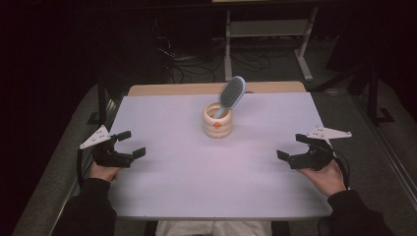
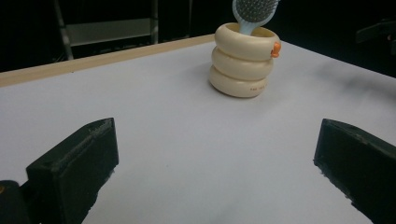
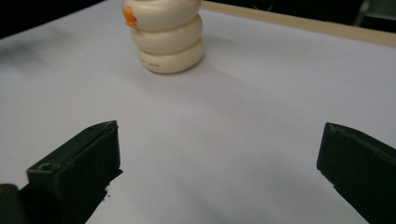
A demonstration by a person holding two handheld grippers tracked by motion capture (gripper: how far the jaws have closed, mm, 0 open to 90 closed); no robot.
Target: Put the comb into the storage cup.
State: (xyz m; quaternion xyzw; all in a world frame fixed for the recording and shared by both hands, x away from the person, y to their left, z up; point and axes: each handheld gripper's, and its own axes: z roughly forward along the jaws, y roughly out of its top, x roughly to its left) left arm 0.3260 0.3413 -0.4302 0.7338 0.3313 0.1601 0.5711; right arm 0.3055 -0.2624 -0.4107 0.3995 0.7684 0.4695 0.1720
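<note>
A cream ribbed cup [image 1: 218,123] with a small orange knob stands upright at the middle of the white table [image 1: 196,177]. A blue hairbrush [image 1: 231,94] leans in it, handle down, bristle head up and to the right. The cup [image 2: 243,60] and brush head [image 2: 254,10] appear ahead in the left gripper view; the cup [image 3: 166,35] is also ahead in the right gripper view. My left gripper [image 1: 131,143] rests open at the table's left edge, nothing between its jaws. At the right edge my right gripper [image 1: 291,147] is open as well, holding nothing.
A wooden strip [image 1: 216,88] runs along the table's far edge. Beyond it stands a metal shelf frame [image 1: 268,29] among floor cables. Bare white tabletop lies between both grippers and the cup.
</note>
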